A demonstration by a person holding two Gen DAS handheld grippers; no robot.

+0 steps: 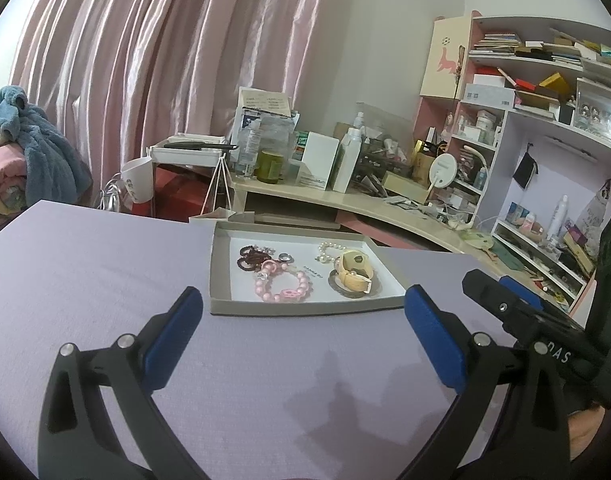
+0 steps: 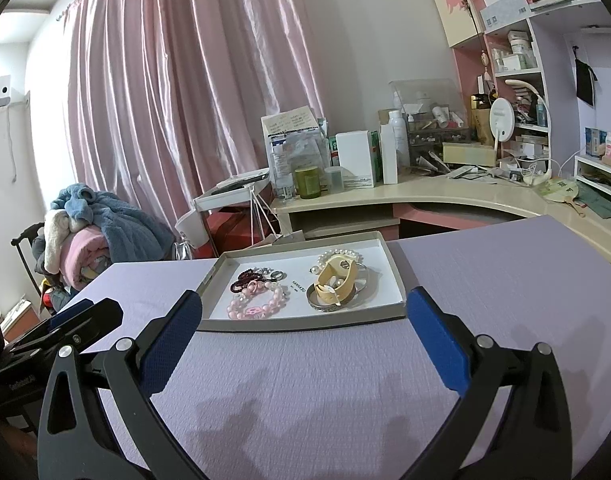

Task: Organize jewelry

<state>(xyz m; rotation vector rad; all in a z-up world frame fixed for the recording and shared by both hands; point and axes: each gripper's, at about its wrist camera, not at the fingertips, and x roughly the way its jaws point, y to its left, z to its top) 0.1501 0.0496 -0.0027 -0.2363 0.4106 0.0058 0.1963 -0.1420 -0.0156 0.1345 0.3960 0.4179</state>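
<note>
Two grippers, left gripper (image 1: 303,300) and right gripper (image 2: 303,304), hover with fingers spread wide and empty over a lilac tabletop (image 1: 85,264); just ahead of the fingertips sits a shallow tray (image 2: 305,322) of bracelets (image 2: 257,300), its small printed label unreadable, a cluttered desk (image 2: 445,192) beyond

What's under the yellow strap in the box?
The yellow strap lies on a silver bangle, with pearls behind. The box floor beneath it is hidden.

tray (image 2: 397,276): 1 | pink bead bracelet (image 2: 261,304): 1 | pearl bracelet (image 2: 337,257): 1 | yellow strap (image 2: 337,280): 1 | ring (image 2: 277,275): 1
</note>
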